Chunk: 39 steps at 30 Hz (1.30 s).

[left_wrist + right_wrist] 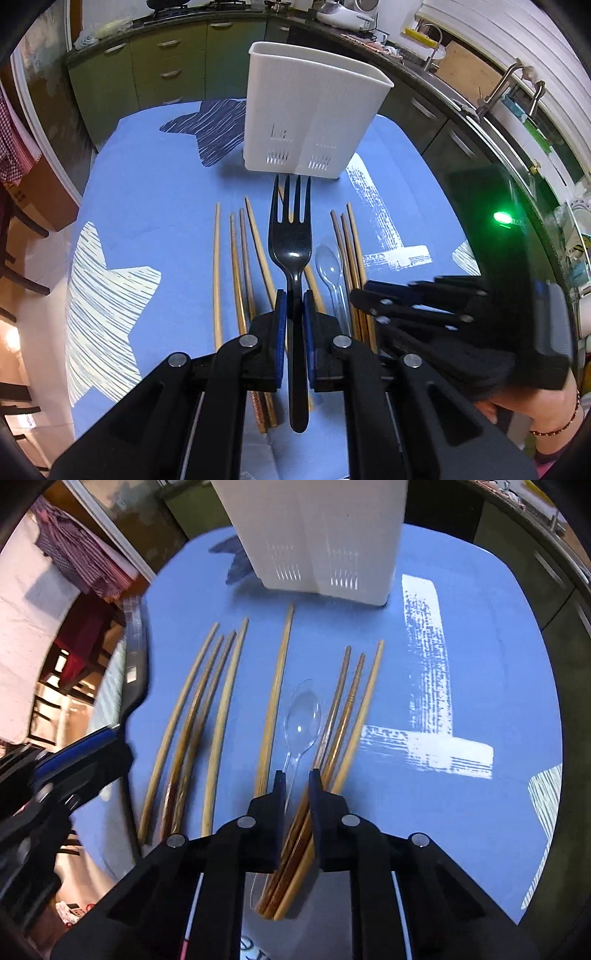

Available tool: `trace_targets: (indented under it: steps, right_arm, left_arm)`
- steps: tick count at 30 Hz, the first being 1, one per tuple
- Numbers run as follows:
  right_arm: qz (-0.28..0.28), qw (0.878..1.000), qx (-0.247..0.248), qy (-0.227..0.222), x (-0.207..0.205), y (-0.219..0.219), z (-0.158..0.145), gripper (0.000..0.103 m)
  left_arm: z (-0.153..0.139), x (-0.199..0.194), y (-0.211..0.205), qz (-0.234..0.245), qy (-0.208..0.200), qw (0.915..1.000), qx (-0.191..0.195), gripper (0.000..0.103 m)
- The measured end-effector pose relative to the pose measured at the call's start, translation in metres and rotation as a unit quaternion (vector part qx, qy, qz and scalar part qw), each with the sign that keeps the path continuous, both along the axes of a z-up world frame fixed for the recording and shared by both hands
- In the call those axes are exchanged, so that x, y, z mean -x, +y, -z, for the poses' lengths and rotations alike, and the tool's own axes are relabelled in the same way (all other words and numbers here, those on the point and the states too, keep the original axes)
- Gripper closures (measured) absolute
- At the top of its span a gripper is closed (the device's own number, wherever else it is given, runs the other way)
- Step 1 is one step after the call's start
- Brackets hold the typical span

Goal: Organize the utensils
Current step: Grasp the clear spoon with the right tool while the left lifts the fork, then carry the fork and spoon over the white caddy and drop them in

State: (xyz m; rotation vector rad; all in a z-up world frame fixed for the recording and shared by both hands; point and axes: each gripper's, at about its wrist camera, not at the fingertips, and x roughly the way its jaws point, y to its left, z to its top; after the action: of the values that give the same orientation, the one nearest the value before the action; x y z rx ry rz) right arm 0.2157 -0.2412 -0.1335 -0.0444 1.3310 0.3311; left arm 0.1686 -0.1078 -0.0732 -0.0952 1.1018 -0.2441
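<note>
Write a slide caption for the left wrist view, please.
Left gripper jaws clamp a black fork pointing toward the white utensil holder.

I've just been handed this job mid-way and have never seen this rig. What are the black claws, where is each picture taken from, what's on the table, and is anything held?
There is no robot arm: a person holds one two-finger gripper in each hand, and each picture comes from a fisheye camera on a gripper, looking forward along its fingers.

In the left wrist view, the left gripper is closed on the handle of a black fork, tines pointing at the white utensil holder. The right gripper shows at that picture's right edge.

In the right wrist view, the right gripper is open, its fingers straddling three wooden chopsticks, with nothing gripped.

On the blue tablecloth lie more chopsticks and a clear plastic spoon.
</note>
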Motion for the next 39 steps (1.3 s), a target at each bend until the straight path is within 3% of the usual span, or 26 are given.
trace_targets:
  steps: [14,19,23,27,32,36,39]
  right_arm:
    - [0.019,0.999,0.035,0.036,-0.015,0.020,0.025,0.089]
    - [0.017,0.999,0.030,0.027,-0.016,0.025,0.028,0.091]
    - [0.014,1.000,-0.012,-0.002,-0.005,0.019,0.010,0.093]
    - [0.009,0.995,-0.065,-0.075,0.011,0.005,-0.032,0.093]
    - [0.011,0.982,-0.107,-0.157,0.029,-0.013,-0.076,0.093]
    - [0.018,0.972,-0.117,-0.203,0.040,-0.039,-0.097,0.093]
    - [0.019,0.970,-0.132,-0.205,0.043,-0.059,-0.102,0.093]
  left_arm:
    - [-0.003,0.005,0.016,0.011,-0.017,0.9998,0.008,0.094]
    - [-0.005,0.006,0.015,0.015,-0.022,0.9996,0.004,0.094]
    - [-0.015,0.003,0.016,0.016,-0.030,0.9993,0.014,0.094]
    - [-0.049,-0.008,0.021,0.008,-0.071,0.9969,0.034,0.094]
    - [-0.103,-0.036,0.022,0.005,-0.164,0.9838,0.073,0.094]
    - [-0.139,-0.072,0.014,0.002,-0.265,0.9601,0.091,0.094]
    - [-0.150,-0.098,0.003,-0.001,-0.324,0.9418,0.089,0.094]
